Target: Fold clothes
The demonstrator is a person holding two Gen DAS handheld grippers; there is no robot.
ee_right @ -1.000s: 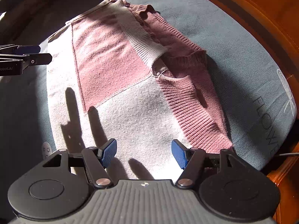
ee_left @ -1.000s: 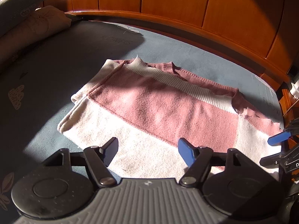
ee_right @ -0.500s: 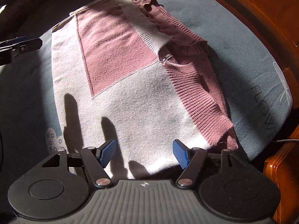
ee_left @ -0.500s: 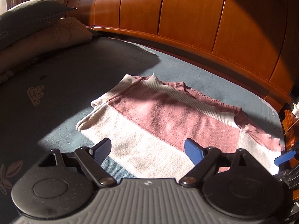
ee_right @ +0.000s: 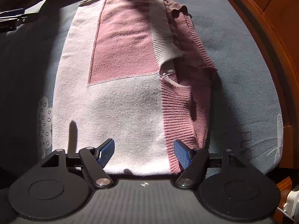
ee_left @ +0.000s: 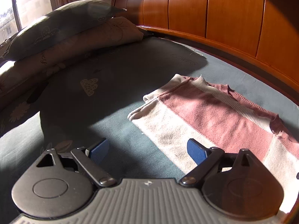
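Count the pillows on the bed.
2. A dark grey pillow lies on top of a tan pillow, stacked at the far left of the bed beside the wooden headboard. More may lie out of view.

Hard sunlight from the bright, washed-out window (ee_left: 11, 5) falls across the folded pink-and-cream knitted sweater (ee_left: 214, 115); beyond the sweater, the blue-grey bed sheet (ee_left: 115, 97) lies in deep shadow. Frames stay sharp, edges bowed by fisheye.

Left wrist oblique, right wrist steep overhead, sharing sweater (ee_left: 214, 115).
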